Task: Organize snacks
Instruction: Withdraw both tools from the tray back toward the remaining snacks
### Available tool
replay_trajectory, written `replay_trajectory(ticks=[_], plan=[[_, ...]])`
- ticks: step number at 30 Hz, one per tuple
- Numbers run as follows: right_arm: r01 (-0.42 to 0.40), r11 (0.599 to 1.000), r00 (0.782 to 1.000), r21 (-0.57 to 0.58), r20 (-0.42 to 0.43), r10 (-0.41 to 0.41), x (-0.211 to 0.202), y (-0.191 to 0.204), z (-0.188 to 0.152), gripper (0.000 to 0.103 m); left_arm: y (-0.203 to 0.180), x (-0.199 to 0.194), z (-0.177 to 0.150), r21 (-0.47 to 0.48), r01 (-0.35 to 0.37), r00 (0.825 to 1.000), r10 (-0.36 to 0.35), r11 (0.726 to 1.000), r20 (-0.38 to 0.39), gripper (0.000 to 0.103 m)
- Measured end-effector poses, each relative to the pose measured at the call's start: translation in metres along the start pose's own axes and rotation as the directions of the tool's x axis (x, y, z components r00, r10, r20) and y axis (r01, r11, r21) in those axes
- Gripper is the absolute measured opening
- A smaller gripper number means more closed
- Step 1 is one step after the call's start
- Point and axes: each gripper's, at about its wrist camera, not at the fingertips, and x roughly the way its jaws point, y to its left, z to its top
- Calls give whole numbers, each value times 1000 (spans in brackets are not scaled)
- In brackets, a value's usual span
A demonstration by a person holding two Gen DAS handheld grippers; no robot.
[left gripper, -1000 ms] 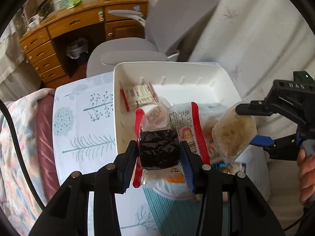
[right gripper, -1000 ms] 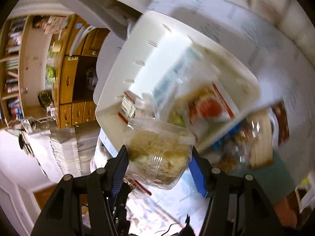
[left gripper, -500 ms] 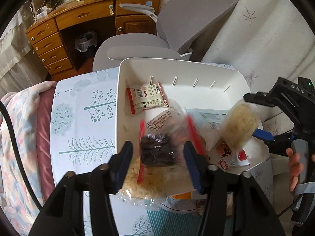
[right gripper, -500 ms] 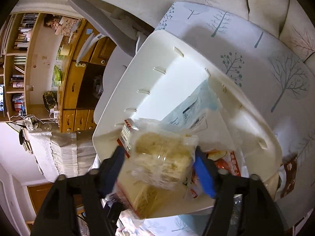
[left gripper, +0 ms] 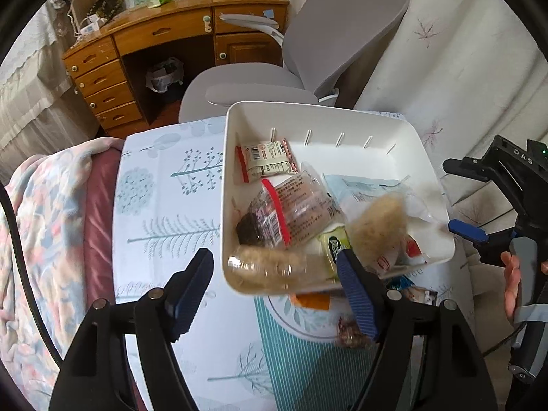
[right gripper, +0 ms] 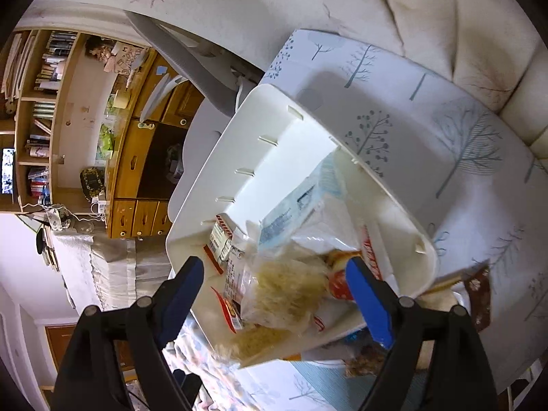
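Both grippers, left [left gripper: 274,282] and right [right gripper: 275,296], have just been opening, jaws apart and empty; their snack packets [left gripper: 291,212] now lie ahead in the white bin [left gripper: 346,116]. More snacks [left gripper: 352,332] remain beneath it.

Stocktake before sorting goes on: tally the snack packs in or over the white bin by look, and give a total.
Pale fluffy snack packs: 2
Dark snack in red-edged clear pack: 1
Red-and-white packet: 1
Pale blue pack: 1
Green-labelled packet: 1
Total: 6 told apart; more may lie partly hidden beneath.
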Motion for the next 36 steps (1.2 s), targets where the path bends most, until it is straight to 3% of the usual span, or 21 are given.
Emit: replay_trajectory(ticks=[8,17,30,36], plan=[[14,999,999,-40,46,-12,-36,-15,-28,86,3,-37,-30,-17,2,999,-1,1000,35,73],[60,996,995,-63,80,-55,-62,-41,-78,86,1,-63,-71,40,44,998,-46,998,41,78],[177,977,980,-119,118,-163,-64,-81,-158,86,7,-67,-117,126,124,992,-123,984,-15,79],[259,936,959,-240,178,-220,-59,-91,-183,86,3,-59,-126,121,158,987,-152,980,-53,83]])
